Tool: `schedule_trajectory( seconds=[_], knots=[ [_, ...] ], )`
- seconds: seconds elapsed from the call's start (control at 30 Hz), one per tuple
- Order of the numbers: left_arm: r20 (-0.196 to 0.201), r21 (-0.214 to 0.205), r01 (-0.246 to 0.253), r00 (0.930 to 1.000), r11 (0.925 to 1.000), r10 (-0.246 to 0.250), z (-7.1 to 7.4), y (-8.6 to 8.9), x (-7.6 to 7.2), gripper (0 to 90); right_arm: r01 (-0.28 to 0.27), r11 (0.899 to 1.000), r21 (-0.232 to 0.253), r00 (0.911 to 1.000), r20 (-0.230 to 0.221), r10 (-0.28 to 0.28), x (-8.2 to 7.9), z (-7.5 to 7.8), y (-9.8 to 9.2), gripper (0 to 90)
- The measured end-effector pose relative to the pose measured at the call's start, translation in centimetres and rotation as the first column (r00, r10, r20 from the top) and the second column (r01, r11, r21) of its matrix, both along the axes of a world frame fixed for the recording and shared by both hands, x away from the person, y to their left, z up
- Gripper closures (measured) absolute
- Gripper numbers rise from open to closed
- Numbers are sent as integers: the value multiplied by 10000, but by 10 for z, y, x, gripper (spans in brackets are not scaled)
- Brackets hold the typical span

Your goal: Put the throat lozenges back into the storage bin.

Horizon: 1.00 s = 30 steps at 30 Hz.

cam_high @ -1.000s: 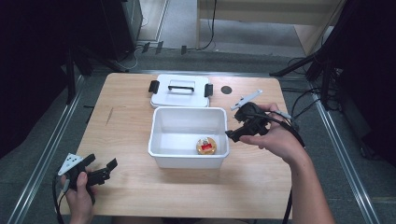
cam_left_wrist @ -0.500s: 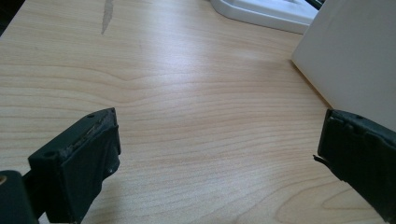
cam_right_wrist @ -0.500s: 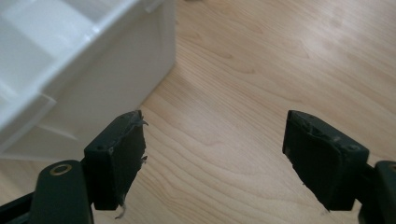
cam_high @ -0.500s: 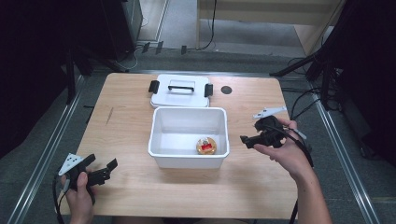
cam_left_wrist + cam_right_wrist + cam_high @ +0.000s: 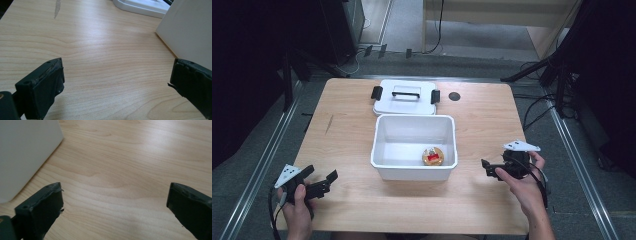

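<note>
A white plastic bin (image 5: 412, 172) stands at the table's middle with a small round orange and red item (image 5: 433, 156) on its floor near the front right corner. My right gripper (image 5: 489, 167) hovers low over the wood to the right of the bin. Its jaws have just been opening and now stand wide apart with bare table between them (image 5: 115, 205). The bin's wall (image 5: 25, 152) shows at that view's left. My left gripper (image 5: 324, 182) rests near the front left corner, open and holding nothing (image 5: 117, 82), with the bin's wall (image 5: 190, 30) at its right.
The bin's white lid (image 5: 404, 97), with black clips and a handle, lies flat behind the bin; its edge (image 5: 142, 5) shows in the left gripper view. A small dark round spot (image 5: 454, 96) marks the table's far right. Cables and stands surround the table on the floor.
My right gripper has moved from beside the bin's right rim down and toward the front right, and its jaws have opened wide. The left gripper has stayed put.
</note>
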<state>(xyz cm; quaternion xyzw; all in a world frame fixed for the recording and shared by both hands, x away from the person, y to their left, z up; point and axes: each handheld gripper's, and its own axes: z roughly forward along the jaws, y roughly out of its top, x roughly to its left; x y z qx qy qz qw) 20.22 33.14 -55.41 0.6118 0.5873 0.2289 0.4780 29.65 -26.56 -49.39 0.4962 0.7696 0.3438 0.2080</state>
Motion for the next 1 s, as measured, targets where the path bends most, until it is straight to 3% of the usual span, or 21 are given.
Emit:
schedule_trajectory(
  seconds=[0.1,0.23,0.7,1.0],
  knots=[
    [-20,14,2,10000,10000,-2,0,0,0,0,279,9989,372,9986,432,-295,-12,-10,-13,0],
    [-15,32,2,10000,10000,-2,0,0,0,0,613,9970,480,9944,832,-652,-23,-17,-25,0],
    [-16,45,-8,10000,10000,8,0,0,0,0,1430,9857,887,9825,1078,-1523,-58,-44,-62,0],
    [0,36,12,10000,10000,-12,0,0,-1,0,1704,9788,1135,9751,1237,-1841,-73,-51,-81,0]
  ],
)
